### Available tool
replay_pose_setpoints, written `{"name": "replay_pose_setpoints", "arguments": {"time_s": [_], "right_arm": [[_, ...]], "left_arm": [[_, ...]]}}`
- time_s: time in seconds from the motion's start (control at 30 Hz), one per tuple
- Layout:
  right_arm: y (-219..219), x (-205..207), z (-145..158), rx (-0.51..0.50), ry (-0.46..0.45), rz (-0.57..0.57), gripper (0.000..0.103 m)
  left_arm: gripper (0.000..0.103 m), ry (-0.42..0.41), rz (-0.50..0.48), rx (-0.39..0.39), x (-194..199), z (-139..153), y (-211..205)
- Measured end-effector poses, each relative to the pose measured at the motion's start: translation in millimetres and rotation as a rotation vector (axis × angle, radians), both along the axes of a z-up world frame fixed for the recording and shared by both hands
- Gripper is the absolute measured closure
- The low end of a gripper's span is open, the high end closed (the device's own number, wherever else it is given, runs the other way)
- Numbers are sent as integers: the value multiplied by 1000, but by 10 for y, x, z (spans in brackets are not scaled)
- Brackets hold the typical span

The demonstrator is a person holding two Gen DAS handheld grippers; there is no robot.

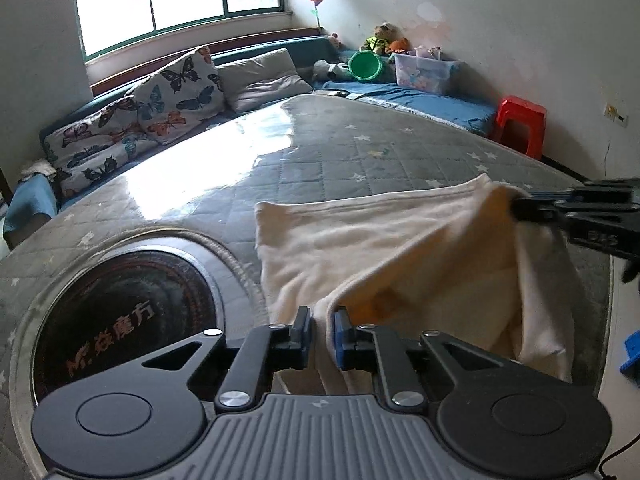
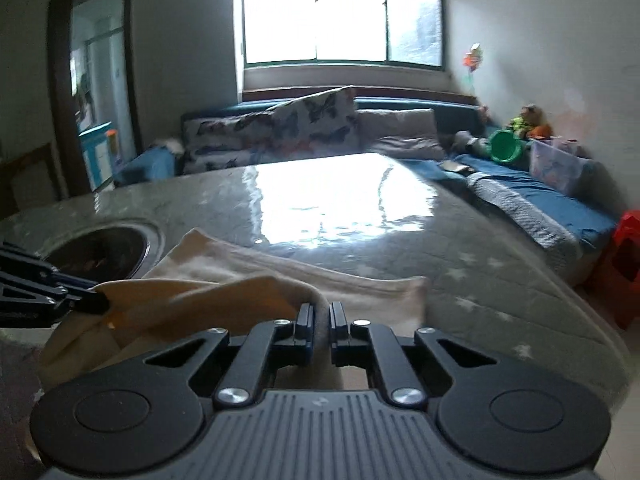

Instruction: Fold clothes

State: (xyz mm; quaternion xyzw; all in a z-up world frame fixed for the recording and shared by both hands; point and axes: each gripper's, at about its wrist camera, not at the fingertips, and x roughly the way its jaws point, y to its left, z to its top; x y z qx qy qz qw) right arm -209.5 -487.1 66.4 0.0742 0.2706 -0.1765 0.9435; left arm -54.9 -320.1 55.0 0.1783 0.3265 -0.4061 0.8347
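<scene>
Cream garment (image 1: 360, 248) (yellow inside), 2 corners lifted, rumpled

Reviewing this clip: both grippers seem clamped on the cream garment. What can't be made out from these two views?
- Garment type: the cream garment is bunched, and the left gripper covers its near edge in the left wrist view.
- Right gripper pad contact: cloth fills the gap in the right wrist view.
- Table surface: window glare washes out its middle.
- Round black inset: cut by cloth and gripper in the right wrist view.

Black left gripper (image 1: 322, 330); silver screws
</scene>
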Motion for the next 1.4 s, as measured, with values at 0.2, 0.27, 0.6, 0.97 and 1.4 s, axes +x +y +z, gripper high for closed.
{"name": "replay_pose_setpoints", "arguments": {"time_s": [0.2, 0.27, 0.6, 0.97, 1.4], "right_arm": [[-109, -147, -107, 22, 27, -93, 99], [-169, -189, -147, 53, 34, -84, 99], [-138, -12, -25, 76, -8, 28, 71], [260, 76, -208, -144, 79, 58, 97], [527, -197, -224, -320, 81, -27, 97]], "left_arm": [[87, -9, -34, 12, -71, -9, -6], [80, -20, -57, 22, -102, -27, -38], [65, -26, -121, 35, -107, -107, -236], [91, -42, -9, 17, 16, -70, 1], [91, -12, 57, -1, 91, -51, 199]]}}
